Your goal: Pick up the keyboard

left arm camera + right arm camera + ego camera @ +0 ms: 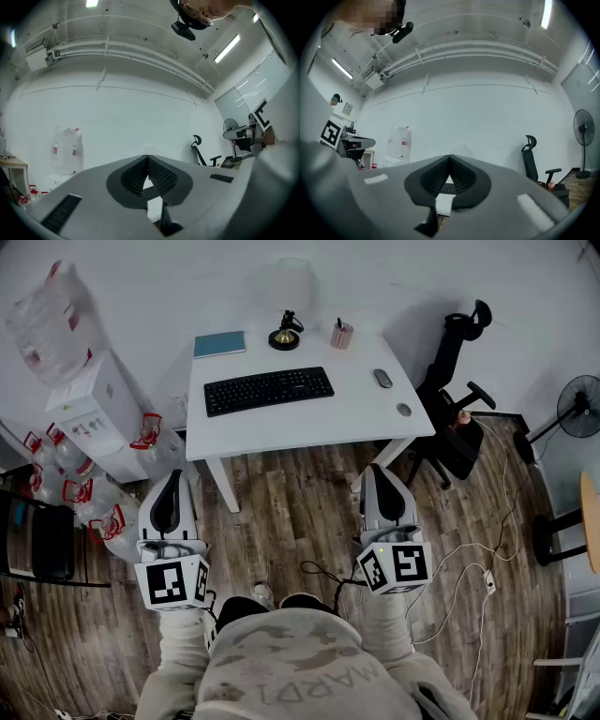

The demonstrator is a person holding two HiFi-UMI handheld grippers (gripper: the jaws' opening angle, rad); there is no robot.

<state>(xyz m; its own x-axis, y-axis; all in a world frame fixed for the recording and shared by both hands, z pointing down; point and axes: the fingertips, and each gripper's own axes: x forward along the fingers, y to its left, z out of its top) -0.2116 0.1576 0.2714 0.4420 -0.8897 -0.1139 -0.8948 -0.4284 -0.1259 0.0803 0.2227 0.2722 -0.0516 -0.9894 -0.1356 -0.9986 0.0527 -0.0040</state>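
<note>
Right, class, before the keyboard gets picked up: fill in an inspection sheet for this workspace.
Surface: white desk, on a wooden floor.
Job's things: black keyboard lying flat on the desk, untouched.
Clutter: teal notebook, black stand, pen cup, mouse.
Grippers: left gripper and right gripper both shut, holding nothing, short of the desk.
Cables: white cable trailing across the floor on the right.
Surroundings: office chair, fan, water dispenser.
</note>
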